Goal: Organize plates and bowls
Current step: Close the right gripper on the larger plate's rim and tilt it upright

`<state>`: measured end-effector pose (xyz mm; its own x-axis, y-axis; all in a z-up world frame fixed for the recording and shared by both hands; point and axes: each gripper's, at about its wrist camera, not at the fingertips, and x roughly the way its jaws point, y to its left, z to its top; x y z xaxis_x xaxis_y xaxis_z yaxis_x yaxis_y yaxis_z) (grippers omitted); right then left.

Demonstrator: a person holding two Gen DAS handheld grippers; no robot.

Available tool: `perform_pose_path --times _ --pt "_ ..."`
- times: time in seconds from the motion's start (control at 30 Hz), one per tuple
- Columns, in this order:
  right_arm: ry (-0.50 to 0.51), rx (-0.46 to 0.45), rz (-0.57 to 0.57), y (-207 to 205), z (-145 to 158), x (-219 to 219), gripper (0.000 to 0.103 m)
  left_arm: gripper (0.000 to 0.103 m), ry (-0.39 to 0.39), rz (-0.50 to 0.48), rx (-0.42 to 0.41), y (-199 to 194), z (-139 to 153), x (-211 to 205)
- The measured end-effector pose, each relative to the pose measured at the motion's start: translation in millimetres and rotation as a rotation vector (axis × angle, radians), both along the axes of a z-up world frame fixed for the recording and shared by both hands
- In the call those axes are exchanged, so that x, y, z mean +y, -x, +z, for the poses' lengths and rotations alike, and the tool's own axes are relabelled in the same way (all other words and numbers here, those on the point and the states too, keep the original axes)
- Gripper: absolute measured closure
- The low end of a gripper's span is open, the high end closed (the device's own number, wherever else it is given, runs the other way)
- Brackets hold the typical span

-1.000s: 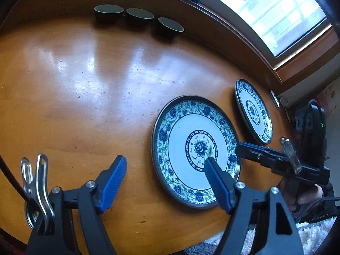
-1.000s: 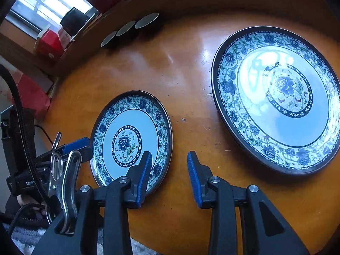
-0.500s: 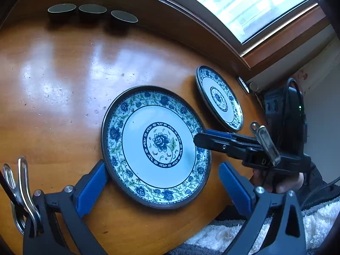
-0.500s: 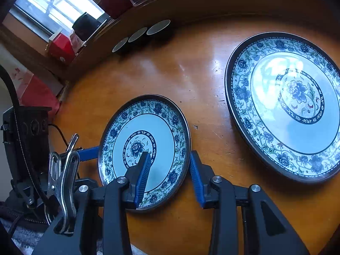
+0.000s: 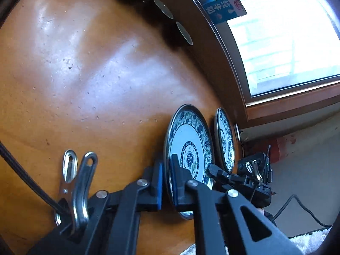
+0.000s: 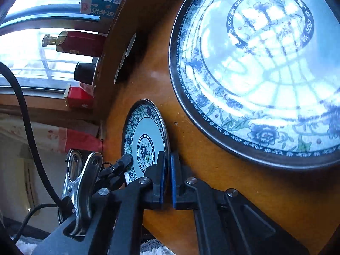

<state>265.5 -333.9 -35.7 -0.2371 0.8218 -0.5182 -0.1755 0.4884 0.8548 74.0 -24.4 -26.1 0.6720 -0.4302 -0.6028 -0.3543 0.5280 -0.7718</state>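
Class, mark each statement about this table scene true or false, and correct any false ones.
1. Both claws grip the same plate. True: the left claw and right claw are shut on opposite rims of the smaller plate, their jaws having just been closing.
2. The larger plate is stacked on the smaller one. False: the larger plate lies beside it on the table, apart.
3. Three dark bowls stand in a row near the table's far edge. True.
4. A bowl sits on the smaller plate. False: nothing lies on it.
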Motion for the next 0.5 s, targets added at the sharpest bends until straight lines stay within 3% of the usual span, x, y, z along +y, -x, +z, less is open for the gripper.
perform_pose_path --times 0.3,0.5 --pt "-0.011 -0.001 -0.011 0.4 -1.0 -3.9 0.096 0.096 -0.006 -0.013 0.009 -4.6 4.8 1.1" --pt "-0.002 -0.028 0.042 7.9 5.1 2.5 0.094 0.096 -0.046 -0.034 0.023 -4.5 10.7 -6.2"
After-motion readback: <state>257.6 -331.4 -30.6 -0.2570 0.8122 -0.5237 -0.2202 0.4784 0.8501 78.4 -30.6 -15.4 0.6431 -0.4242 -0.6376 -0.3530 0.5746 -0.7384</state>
